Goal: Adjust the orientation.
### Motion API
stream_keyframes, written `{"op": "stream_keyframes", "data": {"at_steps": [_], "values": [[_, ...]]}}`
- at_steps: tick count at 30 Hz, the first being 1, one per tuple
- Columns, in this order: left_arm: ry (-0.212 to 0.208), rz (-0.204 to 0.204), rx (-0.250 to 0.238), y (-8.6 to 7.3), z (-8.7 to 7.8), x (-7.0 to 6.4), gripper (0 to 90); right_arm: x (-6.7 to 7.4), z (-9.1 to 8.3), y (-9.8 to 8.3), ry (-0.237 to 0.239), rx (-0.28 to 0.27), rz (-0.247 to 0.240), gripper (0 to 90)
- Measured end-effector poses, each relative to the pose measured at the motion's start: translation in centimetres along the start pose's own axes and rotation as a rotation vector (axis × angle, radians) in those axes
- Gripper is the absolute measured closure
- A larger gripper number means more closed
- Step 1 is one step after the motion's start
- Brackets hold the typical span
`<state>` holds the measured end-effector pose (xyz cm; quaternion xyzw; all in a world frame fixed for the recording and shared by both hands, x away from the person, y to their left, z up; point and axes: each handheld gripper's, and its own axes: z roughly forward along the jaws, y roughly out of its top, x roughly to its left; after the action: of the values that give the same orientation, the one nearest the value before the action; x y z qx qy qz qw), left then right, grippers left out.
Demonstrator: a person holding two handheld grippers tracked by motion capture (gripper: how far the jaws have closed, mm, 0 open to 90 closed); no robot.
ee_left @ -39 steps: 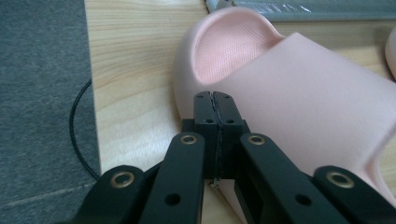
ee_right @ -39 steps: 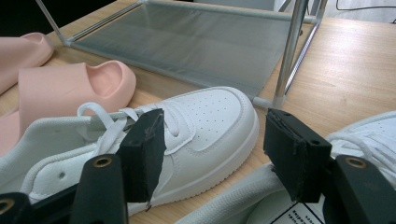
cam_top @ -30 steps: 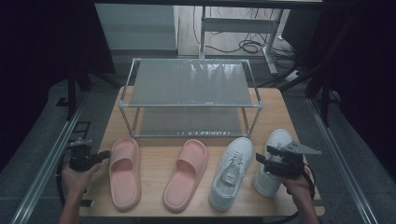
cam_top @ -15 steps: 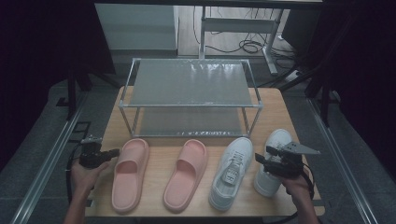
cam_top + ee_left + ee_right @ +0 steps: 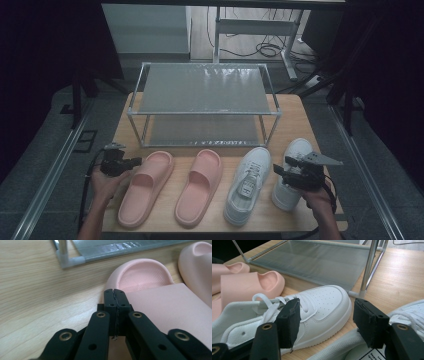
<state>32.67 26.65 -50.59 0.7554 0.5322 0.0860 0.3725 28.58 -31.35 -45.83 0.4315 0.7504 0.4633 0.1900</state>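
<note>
Left slipper: the pale pink moulded-foam slide slipper point(image 5: 146, 187) lies flat on the light wooden table point(image 5: 125, 117), toe angled toward the rack, leftmost of four shoes in a row.
Left gripper: the black two-jaw left gripper point(image 5: 134, 162) has its jaws pressed together with nothing between them; in its own view the tips point(image 5: 115, 298) sit at the slipper's point(image 5: 160, 307) edge beside the toe opening, seemingly touching it.
Step in hand: judging by this, a nudge or push with shut jaws, not a grasp.
Right gripper: the black right gripper point(image 5: 280, 170) hangs over the outer white lace-up sneaker point(image 5: 292, 172), jaws wide apart and holding nothing.
Neighbours: a second pink slide slipper point(image 5: 200, 185) and the inner white lace-up sneaker point(image 5: 247, 185) lie between; the two-tier metal-framed shoe rack with grey mesh shelves point(image 5: 202, 102) stands behind, both shelves bare.
Risk: shut tips could slip off the soft rounded rim and skid across the wood, or spin the slipper into its pair.
Risk: the open right jaws could snag loose laces point(image 5: 270, 308).
</note>
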Motion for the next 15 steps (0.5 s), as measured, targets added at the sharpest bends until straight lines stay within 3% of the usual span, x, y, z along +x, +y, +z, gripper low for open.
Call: {"op": "stream_keyframes", "data": {"at_steps": [9,15], "values": [[-0.004,0.007,-0.012,0.4,-0.1,-0.5,90.0,0.0,0.0,0.0,0.002,0.002,0.0,39.3],[0.01,0.008,-0.07,0.0,-2.6,-0.8,89.1,0.0,0.0,0.0,0.002,0.001,0.0,39.3]]}}
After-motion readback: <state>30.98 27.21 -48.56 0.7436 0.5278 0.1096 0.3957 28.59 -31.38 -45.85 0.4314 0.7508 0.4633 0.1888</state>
